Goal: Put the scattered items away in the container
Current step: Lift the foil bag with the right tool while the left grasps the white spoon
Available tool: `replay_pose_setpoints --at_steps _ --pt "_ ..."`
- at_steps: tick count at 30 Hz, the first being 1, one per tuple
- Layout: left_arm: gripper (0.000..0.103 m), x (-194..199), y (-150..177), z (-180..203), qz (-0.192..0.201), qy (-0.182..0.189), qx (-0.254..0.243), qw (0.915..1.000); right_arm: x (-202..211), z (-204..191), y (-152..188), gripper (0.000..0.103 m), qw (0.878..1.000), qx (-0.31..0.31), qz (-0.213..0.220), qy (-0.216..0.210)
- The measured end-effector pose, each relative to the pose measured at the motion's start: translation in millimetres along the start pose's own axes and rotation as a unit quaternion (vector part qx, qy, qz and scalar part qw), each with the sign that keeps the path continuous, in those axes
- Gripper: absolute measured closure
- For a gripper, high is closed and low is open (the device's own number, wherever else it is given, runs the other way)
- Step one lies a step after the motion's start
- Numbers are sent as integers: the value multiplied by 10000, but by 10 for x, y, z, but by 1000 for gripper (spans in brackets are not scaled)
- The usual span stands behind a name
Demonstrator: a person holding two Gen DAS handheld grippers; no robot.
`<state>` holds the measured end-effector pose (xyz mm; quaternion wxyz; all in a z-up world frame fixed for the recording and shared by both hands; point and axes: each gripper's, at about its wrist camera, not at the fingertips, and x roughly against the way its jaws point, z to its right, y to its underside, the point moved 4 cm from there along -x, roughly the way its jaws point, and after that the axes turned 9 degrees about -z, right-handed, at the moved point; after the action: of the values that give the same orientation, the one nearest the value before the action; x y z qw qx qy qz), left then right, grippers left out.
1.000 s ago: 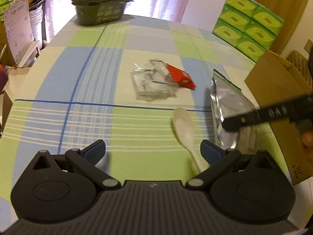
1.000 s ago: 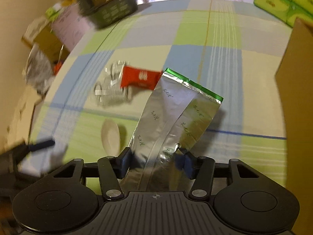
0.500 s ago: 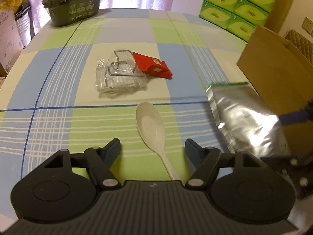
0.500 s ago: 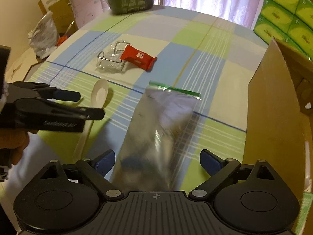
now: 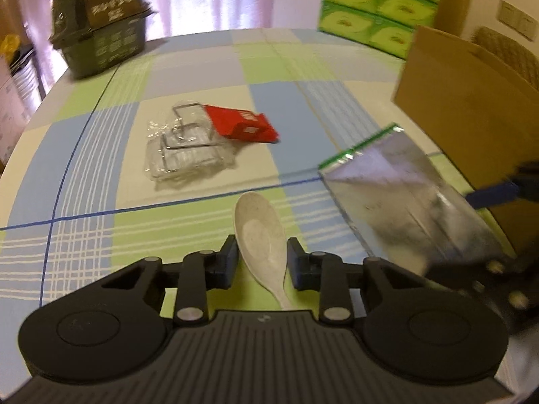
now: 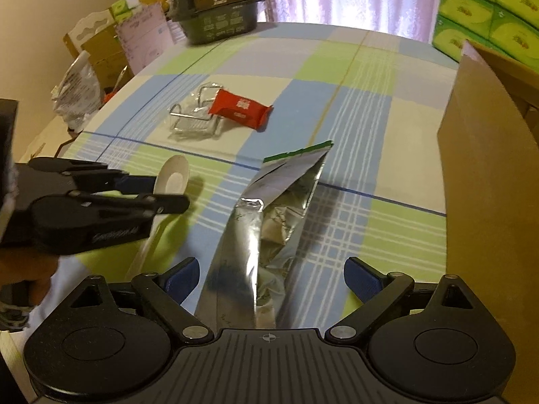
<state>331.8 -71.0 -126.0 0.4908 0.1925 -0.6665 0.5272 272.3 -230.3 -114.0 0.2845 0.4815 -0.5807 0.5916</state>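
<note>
My left gripper is shut on the bowl of a white spoon, whose handle runs back under the gripper. From the right wrist view, the left gripper holds the spoon slightly above the checked tablecloth. My right gripper is open, and a silver pouch with a green top edge stands tilted between its spread fingers, touching neither. The pouch sits just left of the cardboard box. A red packet rests on a wire rack in clear wrap.
The cardboard box stands open along the table's right side. A dark green basket sits at the far left corner, and green tissue boxes are stacked behind the table. Bags and cartons crowd the floor beyond the left edge.
My left gripper moved in over the spoon and shut on its bowl. My right gripper let go of the silver pouch and now stands open around it.
</note>
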Motion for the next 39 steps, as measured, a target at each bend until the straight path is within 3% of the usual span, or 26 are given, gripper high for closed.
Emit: replay_pose_setpoints --at_steps 17,20,22,23,24,30,39 --pt "78 264 371 -97 -87 197 256 9994 -269 27 -178 5 9984 -467 -57 -316" --pt "78 272 373 -88 -99 216 235 9994 -340 16 -231 25 9983 -464 -218 -270" --pt "78 282 372 -83 -106 225 228 9994 -353 -10 -264 31 9989 -336 -303 -145" --pt "78 290 373 -80 -104 226 225 9994 -354 -24 -276 45 9990 -259 -350 -90" --pt "78 297 375 -74 -103 228 223 9994 -346 -35 -286 49 9991 -171 -396 -13" --pt "78 368 406 -21 -101 265 209 9994 -244 -92 -205 53 9989 129 -415 162" --pt "78 608 499 106 -66 293 184 9994 101 -190 -29 54 9997 35 -245 70"
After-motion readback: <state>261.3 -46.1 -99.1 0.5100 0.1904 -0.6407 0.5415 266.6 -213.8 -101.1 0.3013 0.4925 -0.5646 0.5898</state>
